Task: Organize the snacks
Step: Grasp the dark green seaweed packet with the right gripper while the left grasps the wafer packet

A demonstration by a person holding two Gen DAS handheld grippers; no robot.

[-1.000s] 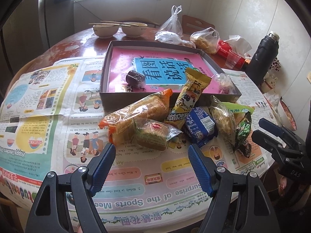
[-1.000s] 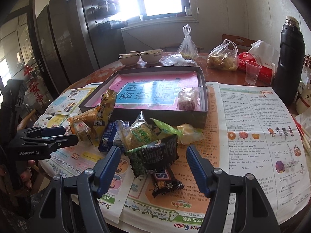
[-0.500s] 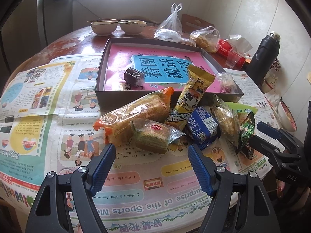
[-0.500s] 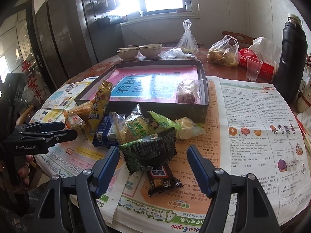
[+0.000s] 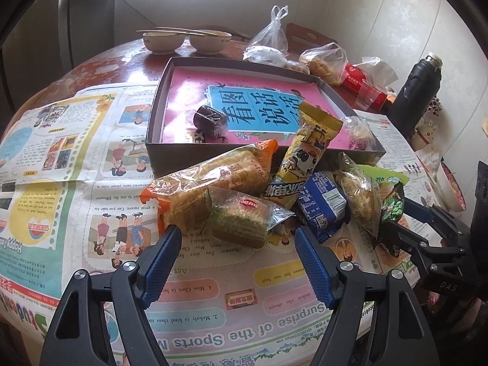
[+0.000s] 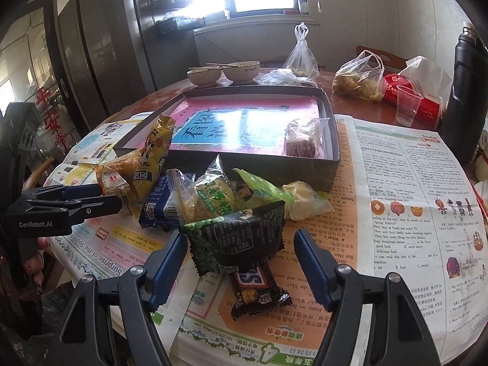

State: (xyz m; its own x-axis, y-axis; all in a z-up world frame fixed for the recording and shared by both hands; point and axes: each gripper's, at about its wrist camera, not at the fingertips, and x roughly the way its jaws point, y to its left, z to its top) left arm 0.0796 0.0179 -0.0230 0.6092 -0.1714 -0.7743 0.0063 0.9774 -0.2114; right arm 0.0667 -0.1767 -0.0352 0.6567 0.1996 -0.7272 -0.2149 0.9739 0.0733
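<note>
Both claws have closed in on the snack pile over the last second; the packets now loom larger in each wrist view. Nothing in the pile has shifted, so sorting of this heap has not begun.

Left claw [image 5: 238,242]: jaws spread wide, empty, straddling the clear-wrapped green cake [image 5: 244,218], which lies just at its 12 o'clock against the orange-ended cracker pack [image 5: 213,183]. Likely first pick.

Right claw [image 6: 241,247]: jaws wide apart, empty, with the dark green pea packet [image 6: 236,238] between the tips, not touched as far as I can tell. The chocolate bar [image 6: 256,286] lies partly under that packet.

Destination, by my judgement: the shallow box [image 5: 311,155] at 12 o'clock of the pile. It already holds a dark round sweet [image 5: 210,119] and a clear-bagged reddish sweet [image 6: 300,145]; most of its floor is bare.

Edges: the box's near wall stands between pile and floor, and the yellow cow packet [image 5: 308,152] leans on it. Lifts must clear that rim. The desk [image 5: 106,67] rim runs close behind both claws, so little room to pull back. The claws sit near each other at 3 and 9 o'clock; crossing risks a knock.
</note>
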